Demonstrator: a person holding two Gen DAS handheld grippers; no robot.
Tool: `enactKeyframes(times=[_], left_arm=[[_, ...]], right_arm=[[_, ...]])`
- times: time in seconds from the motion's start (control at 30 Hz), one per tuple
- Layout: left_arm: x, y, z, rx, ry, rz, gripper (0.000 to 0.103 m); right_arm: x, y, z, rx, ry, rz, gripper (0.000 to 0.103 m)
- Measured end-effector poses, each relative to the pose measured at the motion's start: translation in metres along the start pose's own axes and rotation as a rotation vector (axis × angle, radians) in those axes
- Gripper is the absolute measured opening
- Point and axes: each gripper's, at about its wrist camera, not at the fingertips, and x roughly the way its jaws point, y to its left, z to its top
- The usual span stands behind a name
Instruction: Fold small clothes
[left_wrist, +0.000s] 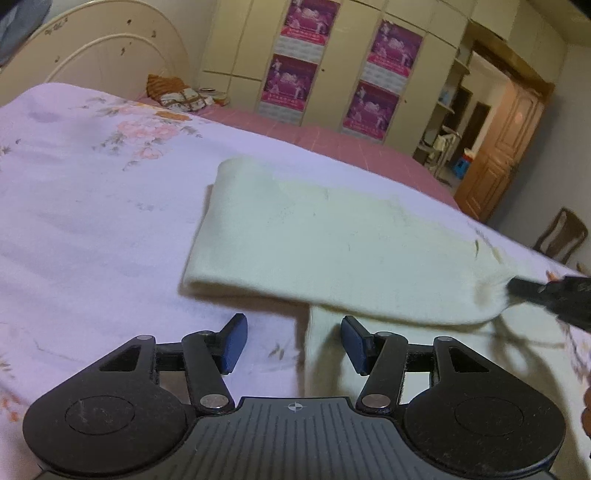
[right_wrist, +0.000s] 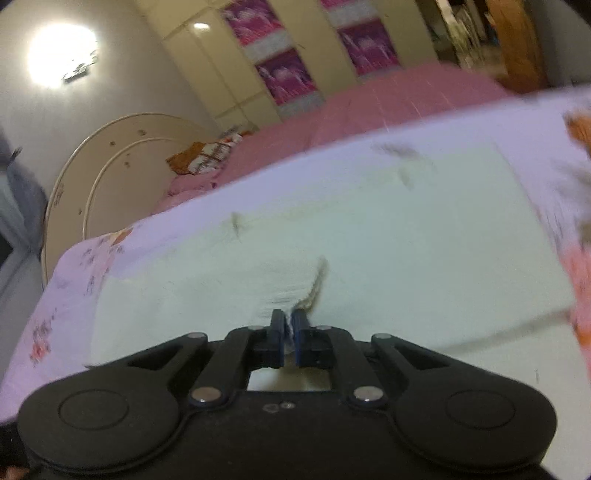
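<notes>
A cream-white small garment lies on the pale floral bedsheet, one part raised over a lower layer. My left gripper is open and empty, just in front of the garment's near edge. My right gripper is shut on an edge of the garment and bunches the cloth at its tips. The right gripper also shows in the left wrist view at the far right, holding the garment's raised corner.
The bed has a pink cover beyond the floral sheet and a round cream headboard. A pile of patterned cloth lies near the headboard. Wardrobes with purple posters stand behind. A wooden door and a chair are at right.
</notes>
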Motion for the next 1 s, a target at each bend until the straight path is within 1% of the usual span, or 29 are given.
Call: enactKeyframes(times=[0.07,0.1,0.17,0.23,0.3,0.37,0.5,0.57,0.7,0.8,1.0], left_arm=[[-0.002,0.002,0.001,-0.025,-0.008,-0.009,0.055],[0.011,-0.002,0.007,-0.034,-0.011,-0.011,0.055],[0.016,-0.005,0.007,-0.034,-0.018,-0.005,0.055],[0.018,-0.006,0.006,-0.043,-0.026,-0.002,0.055],[0.022,-0.005,0.009,-0.075,-0.041,-0.01,0.055],[0.022,-0.003,0.01,-0.115,-0.051,-0.036,0.055],[0.03,-0.007,0.012,-0.1,-0.029,-0.001,0.055],[0.032,-0.007,0.015,-0.101,-0.021,0.005,0.055],[0.036,-0.01,0.017,-0.056,-0.003,0.017,0.055],[0.037,-0.015,0.019,-0.028,0.011,0.037,0.055],[0.035,-0.011,0.023,-0.066,0.013,0.022,0.055]], right_arm=[[-0.014,0.007,0.012,-0.021,-0.064,0.013,0.005],[-0.022,0.009,0.018,-0.03,-0.097,0.021,0.005],[-0.038,0.012,0.03,-0.058,-0.157,0.033,0.005],[-0.051,0.011,0.039,-0.064,-0.194,0.045,0.005],[-0.057,0.007,0.045,-0.062,-0.206,0.048,0.005],[-0.061,-0.001,0.048,-0.064,-0.213,0.04,0.005],[-0.066,-0.022,0.046,-0.026,-0.218,0.002,0.005],[-0.069,-0.036,0.044,0.008,-0.218,-0.017,0.005],[-0.075,-0.055,0.039,0.042,-0.22,-0.052,0.005],[-0.078,-0.062,0.038,0.05,-0.227,-0.067,0.005],[-0.082,-0.069,0.036,0.057,-0.238,-0.09,0.005]])
